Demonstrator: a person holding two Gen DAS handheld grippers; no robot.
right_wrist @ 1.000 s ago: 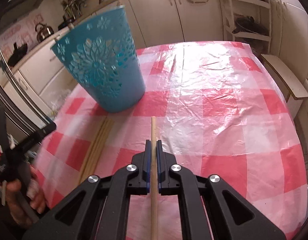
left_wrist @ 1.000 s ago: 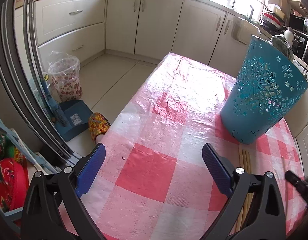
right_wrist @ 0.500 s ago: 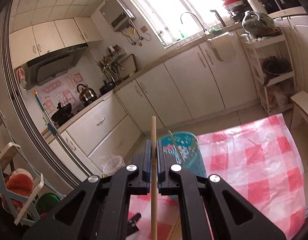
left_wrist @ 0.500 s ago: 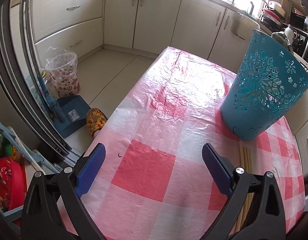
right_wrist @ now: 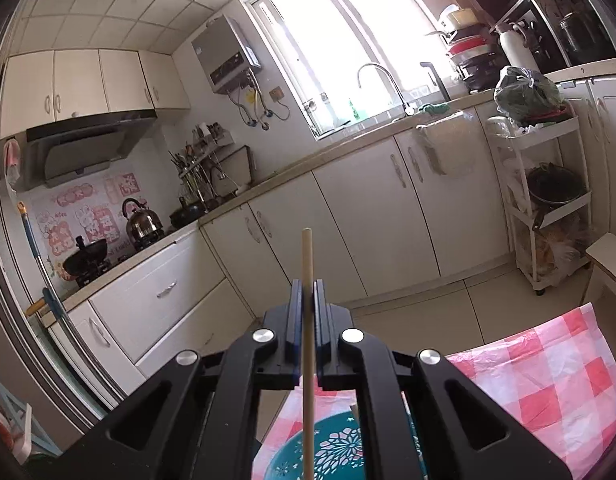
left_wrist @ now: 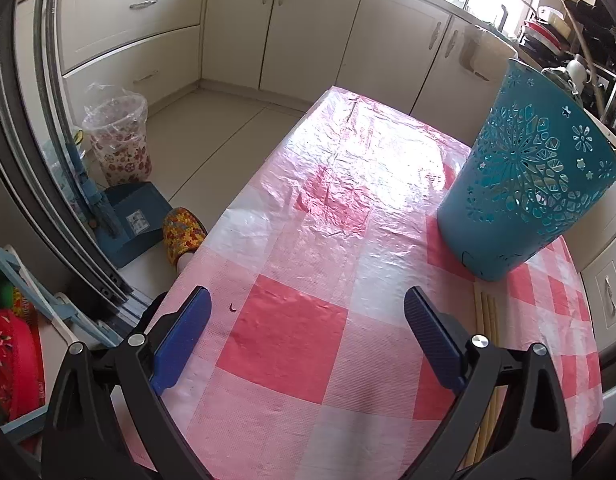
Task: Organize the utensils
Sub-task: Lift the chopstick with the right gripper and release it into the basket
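Note:
My right gripper (right_wrist: 307, 286) is shut on a single wooden chopstick (right_wrist: 307, 256), which stands upright between the blue pads and runs down past the lower edge of the view. Beneath it the teal perforated basket (right_wrist: 328, 452) shows its open mouth, with another chopstick tip (right_wrist: 354, 410) leaning inside. In the left wrist view the same basket (left_wrist: 528, 176) stands on the red-and-white checked tablecloth (left_wrist: 308, 340), and several chopsticks (left_wrist: 486, 312) lie flat just in front of its base. My left gripper (left_wrist: 306, 320) hovers open over the cloth, nothing between its fingers.
A table edge drops off to the left toward the floor, where a slippered foot (left_wrist: 182, 232), a blue dustpan (left_wrist: 132, 220) and a lined bin (left_wrist: 118, 140) sit. Cabinets (right_wrist: 348, 224), a sink with a tap (right_wrist: 378, 76) and a white shelf cart (right_wrist: 548, 200) line the far wall.
The right gripper has lifted the chopstick off the table and tilted up, so its view now looks across the kitchen with the basket below. The left gripper has barely moved.

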